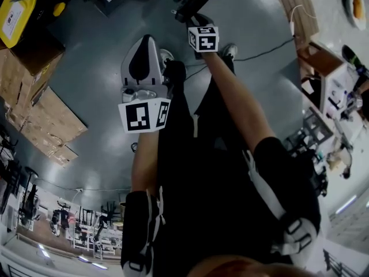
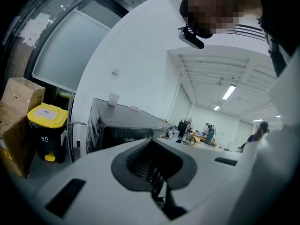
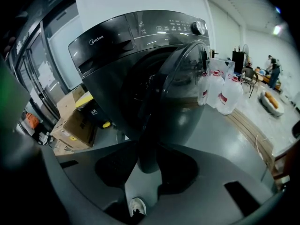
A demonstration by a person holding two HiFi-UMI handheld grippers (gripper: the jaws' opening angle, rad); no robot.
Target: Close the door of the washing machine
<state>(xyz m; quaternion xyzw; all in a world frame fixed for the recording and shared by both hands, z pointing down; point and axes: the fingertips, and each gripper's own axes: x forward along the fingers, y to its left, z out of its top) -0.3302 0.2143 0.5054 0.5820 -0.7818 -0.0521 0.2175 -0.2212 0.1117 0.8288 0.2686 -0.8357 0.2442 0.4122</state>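
While the left gripper (image 2: pixel 155 175), jaws pressed together on nothing, is held off from the washing machine (image 3: pixel 117 46), the right gripper (image 3: pixel 147 172) faces the machine's front with its jaws spread either side of the lower edge of the door (image 3: pixel 190 86), which stands ajar.

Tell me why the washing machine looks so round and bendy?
Right gripper view: the wide lens bends the washing machine round, and the picture's corners go black. Left gripper view: the ceiling lights glare white. Head view: the floor shines softly in a dim room.
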